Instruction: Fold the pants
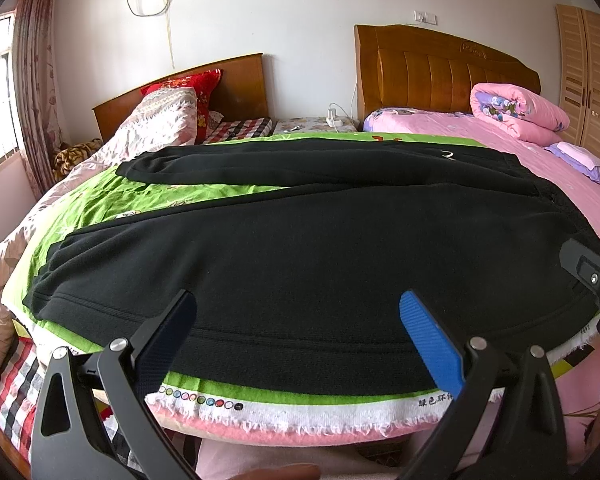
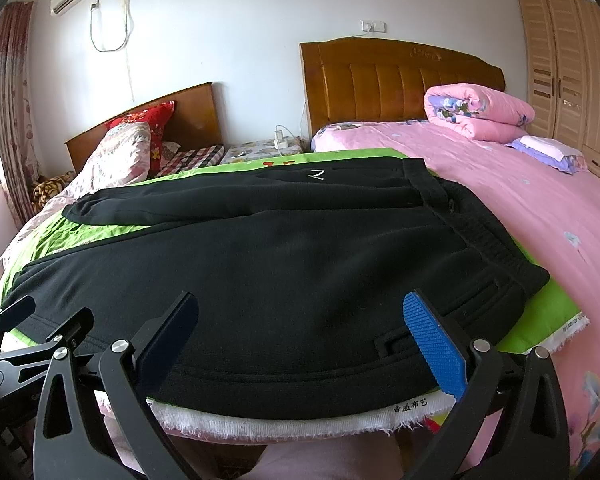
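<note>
Black sweatpants (image 1: 308, 256) lie spread flat on a green cloth (image 1: 100, 196) on the bed, legs pointing left, waistband at the right. They also show in the right wrist view (image 2: 284, 256), with the ribbed waistband (image 2: 488, 240) at the right. My left gripper (image 1: 300, 320) is open and empty, its fingers over the near leg's front edge. My right gripper (image 2: 304, 320) is open and empty over the near edge by the waistband. The right gripper also shows at the right edge of the left wrist view (image 1: 592, 268); the left gripper shows at the left edge of the right wrist view (image 2: 32, 328).
The green cloth has a frayed white hem (image 1: 300, 412) at the bed's front edge. A pink sheet (image 2: 540, 208) covers the bed to the right, with a rolled pink quilt (image 2: 476, 112). A floral quilt (image 1: 156, 120) lies at the left. A wardrobe (image 2: 568, 68) stands at the far right.
</note>
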{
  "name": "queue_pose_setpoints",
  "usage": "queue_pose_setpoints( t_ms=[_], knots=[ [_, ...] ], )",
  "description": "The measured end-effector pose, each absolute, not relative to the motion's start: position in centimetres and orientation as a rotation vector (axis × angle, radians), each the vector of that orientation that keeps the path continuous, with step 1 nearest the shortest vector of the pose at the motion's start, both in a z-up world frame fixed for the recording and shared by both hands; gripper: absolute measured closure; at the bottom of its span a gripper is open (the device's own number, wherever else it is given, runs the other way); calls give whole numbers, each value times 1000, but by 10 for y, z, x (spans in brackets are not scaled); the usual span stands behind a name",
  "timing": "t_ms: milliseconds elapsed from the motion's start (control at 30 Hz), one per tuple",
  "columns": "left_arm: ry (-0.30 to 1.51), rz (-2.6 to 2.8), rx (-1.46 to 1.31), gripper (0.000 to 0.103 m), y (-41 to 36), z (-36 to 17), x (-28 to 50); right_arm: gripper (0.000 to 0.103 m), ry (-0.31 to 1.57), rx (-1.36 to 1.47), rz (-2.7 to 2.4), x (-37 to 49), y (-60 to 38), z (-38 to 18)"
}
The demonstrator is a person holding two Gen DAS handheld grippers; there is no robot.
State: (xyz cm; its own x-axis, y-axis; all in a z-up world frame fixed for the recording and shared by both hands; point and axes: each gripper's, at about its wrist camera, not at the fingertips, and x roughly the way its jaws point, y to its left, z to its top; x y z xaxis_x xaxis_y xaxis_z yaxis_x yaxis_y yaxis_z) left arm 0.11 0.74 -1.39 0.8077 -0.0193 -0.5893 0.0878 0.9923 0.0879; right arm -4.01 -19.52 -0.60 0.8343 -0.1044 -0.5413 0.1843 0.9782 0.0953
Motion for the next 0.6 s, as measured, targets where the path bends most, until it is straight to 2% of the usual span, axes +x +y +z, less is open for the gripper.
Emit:
queue_pose_setpoints(
  t_ms=[300, 500, 600],
  knots=[
    [682, -206, 122, 1, 10, -3, 18, 4, 561, 65, -41, -14, -207, 16],
    [733, -297, 171, 1, 3, 32, 85, 4, 667, -182, 122, 88, -227, 39],
    [907, -368, 46, 1, 12, 39, 148, 4, 717, -241, 147, 160, -246, 40]
  ],
)
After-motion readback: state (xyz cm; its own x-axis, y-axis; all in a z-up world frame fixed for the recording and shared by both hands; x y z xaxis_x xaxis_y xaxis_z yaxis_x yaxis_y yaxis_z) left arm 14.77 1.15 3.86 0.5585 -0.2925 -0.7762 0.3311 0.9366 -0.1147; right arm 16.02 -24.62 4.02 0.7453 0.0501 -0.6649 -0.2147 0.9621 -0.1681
